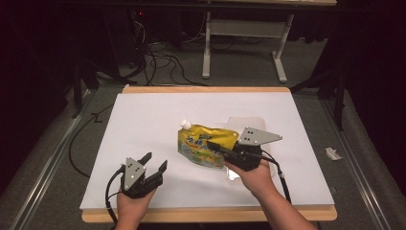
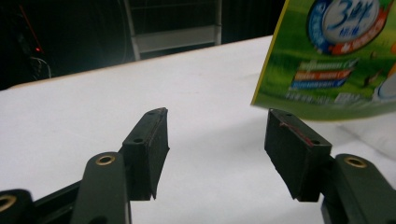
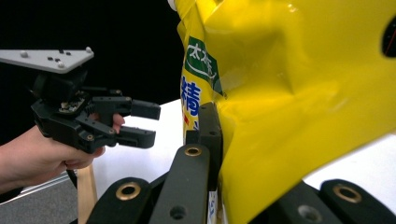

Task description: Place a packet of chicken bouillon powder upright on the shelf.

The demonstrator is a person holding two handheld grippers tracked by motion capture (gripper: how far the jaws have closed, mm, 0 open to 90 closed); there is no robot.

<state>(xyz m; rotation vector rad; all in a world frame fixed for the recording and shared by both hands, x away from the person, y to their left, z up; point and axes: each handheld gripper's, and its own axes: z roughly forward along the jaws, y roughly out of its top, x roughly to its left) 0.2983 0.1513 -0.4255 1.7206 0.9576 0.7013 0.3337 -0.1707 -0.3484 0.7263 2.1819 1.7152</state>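
On the counter: a white sheet covers the wooden-edged counter (image 1: 143, 120).
Pouch: a yellow-green spouted refill pouch (image 1: 203, 143) sits near the middle, white cap toward the far side, its near-right edge raised off the sheet.
Right gripper (image 1: 218, 147): fingers clamped on the pouch's edge; in the right gripper view the yellow film creases around the black finger.
Left gripper (image 1: 154, 165): near the front-left edge of the counter, fingers (image 2: 149, 144) apart with nothing between them, apart from the pouch.
Behind the pouch: a flat clear bag (image 1: 246, 120) lies on the sheet.
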